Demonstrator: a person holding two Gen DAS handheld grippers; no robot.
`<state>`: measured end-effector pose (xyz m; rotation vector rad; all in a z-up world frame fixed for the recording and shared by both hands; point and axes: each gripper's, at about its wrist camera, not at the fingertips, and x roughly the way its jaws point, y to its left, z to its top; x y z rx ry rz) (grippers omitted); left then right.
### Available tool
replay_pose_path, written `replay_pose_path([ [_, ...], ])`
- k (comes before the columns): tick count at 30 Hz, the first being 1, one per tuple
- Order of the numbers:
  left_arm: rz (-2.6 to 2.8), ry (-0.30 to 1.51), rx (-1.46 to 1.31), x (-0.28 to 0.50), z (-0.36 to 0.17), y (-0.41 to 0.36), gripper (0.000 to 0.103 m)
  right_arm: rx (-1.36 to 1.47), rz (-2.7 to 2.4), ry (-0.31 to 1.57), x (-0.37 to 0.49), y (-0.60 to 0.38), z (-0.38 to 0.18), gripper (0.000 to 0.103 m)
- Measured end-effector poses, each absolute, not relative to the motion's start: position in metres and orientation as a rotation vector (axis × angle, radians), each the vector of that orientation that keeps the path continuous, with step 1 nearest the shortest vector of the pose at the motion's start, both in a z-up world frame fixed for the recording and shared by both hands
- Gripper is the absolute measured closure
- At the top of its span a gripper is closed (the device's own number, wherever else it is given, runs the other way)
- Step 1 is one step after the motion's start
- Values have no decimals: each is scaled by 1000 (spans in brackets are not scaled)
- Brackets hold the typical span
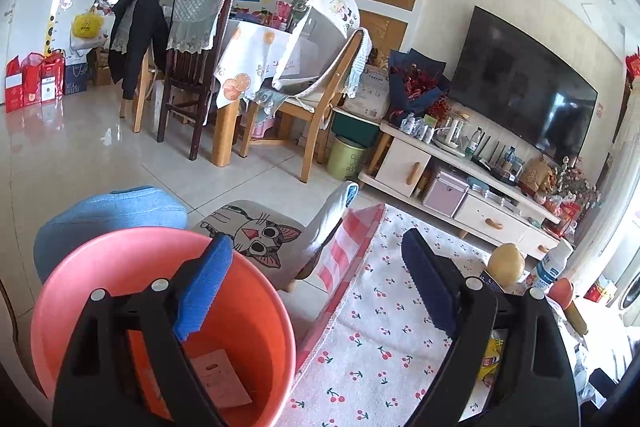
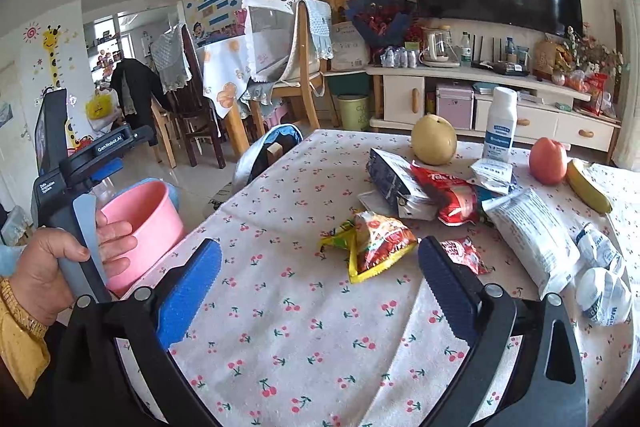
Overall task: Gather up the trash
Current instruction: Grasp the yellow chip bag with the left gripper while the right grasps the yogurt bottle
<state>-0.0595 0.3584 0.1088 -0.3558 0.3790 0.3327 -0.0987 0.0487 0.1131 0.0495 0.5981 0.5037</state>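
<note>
One wrapper [image 2: 370, 245] (long axis upright-ish)

Pink bucket [image 2: 140, 223]; white cloth with red cherries on the surface [image 2: 304, 327]; yellow-and-red wrapper [image 2: 376, 243]; red packet [image 2: 452, 195]; blue pads on the tongs

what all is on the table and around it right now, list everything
bucket: one, pink, beside the table's left edge, a paper slip inside
tablecloth: one, white with cherries, covering the table
yellow-red wrapper: one, mid table
red snack bag: one, behind it
dark box: one, blue-black, left of the red bag
white packet: one, right side
pear: one, yellow, far edge
white bottle: one, upright, right of the pear
apple: one, red
banana: one, yellow, right edge
left gripper: open, over the bucket
right gripper: open, empty, over the cloth
hand: one, gripping the left handle
</note>
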Motion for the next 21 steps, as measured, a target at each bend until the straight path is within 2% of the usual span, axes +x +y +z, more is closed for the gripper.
replay_pose_path([
  [6, 273, 389, -267, -55, 110, 320, 12, 54, 491, 603, -102, 28, 111, 5],
  [21, 77, 552, -117, -34, 106, 222, 12, 92, 402, 592, -94, -42, 120, 5],
])
